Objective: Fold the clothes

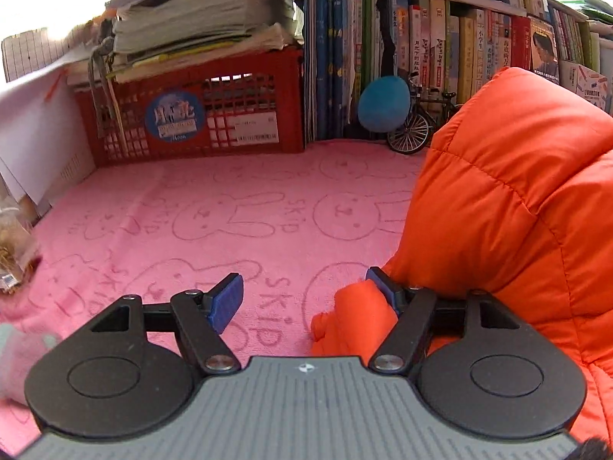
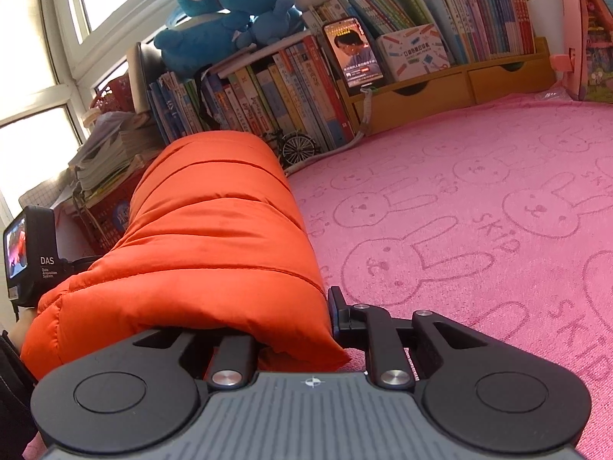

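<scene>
An orange puffer jacket [image 2: 214, 230] lies in a thick bundle on the pink rabbit-print towel [image 2: 479, 191]. My right gripper [image 2: 306, 316] is at the bundle's near end, shut on the jacket's edge; its left finger is hidden under the fabric and only the right finger [image 2: 337, 306] shows. In the left wrist view the jacket [image 1: 517, 199] rises at the right. My left gripper [image 1: 306, 295] stands open low over the towel [image 1: 230, 199]. A small orange fold [image 1: 352, 322] sits beside its right pad [image 1: 381, 285], and the left pad [image 1: 226, 303] is apart from it.
A red crate [image 1: 199, 115] under stacked papers, a row of books [image 1: 440, 57] and a small model bicycle [image 1: 413, 126] line the back. Blue plush toys [image 2: 230, 11], a phone [image 2: 354, 53] and wooden drawers [image 2: 440, 92] stand behind. The left gripper's screen unit [image 2: 30, 257] shows beside the jacket.
</scene>
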{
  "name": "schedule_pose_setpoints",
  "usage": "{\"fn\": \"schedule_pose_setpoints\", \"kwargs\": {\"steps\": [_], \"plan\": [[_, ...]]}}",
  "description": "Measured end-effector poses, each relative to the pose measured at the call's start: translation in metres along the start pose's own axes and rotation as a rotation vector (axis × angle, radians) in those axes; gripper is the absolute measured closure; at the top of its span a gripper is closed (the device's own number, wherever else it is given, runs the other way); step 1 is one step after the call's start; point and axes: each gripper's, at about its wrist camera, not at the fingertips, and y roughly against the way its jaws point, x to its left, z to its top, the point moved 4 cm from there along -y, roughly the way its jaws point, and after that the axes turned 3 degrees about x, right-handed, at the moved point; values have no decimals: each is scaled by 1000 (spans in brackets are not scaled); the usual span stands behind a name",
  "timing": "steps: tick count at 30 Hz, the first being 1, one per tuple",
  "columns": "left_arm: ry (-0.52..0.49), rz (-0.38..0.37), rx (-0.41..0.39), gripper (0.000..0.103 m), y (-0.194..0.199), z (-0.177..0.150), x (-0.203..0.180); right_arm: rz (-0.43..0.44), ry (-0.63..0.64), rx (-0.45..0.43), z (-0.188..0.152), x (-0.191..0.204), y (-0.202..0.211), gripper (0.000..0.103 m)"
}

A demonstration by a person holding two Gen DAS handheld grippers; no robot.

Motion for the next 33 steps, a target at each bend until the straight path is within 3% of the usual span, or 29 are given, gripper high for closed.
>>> {"fn": "schedule_pose_setpoints", "kwargs": {"steps": [8,14,18,23,27,31,33], "plan": [[-2,-3,16,31,-5,1,-2,8,-10,19,0,0,-2,83],[187,-73,29,27,12,19,35,19,-18,25,0,1,-2,83],[197,-44,-103,29,64,42,49,27,-29,25,-1,-1,-2,83],[59,-55,-353,29,158,53,23,35,-33,20,-2,-2,-3,83],[-174,-142,-519,23,224,32,-31,36,-31,16,-2,-1,-2,83],[-440,-275,-536,22,251,-12,-86,40,-33,14,-2,-2,-1,83],[-531,-321,-508,22,251,-31,-106,41,-34,14,-2,-2,-1,83]]}}
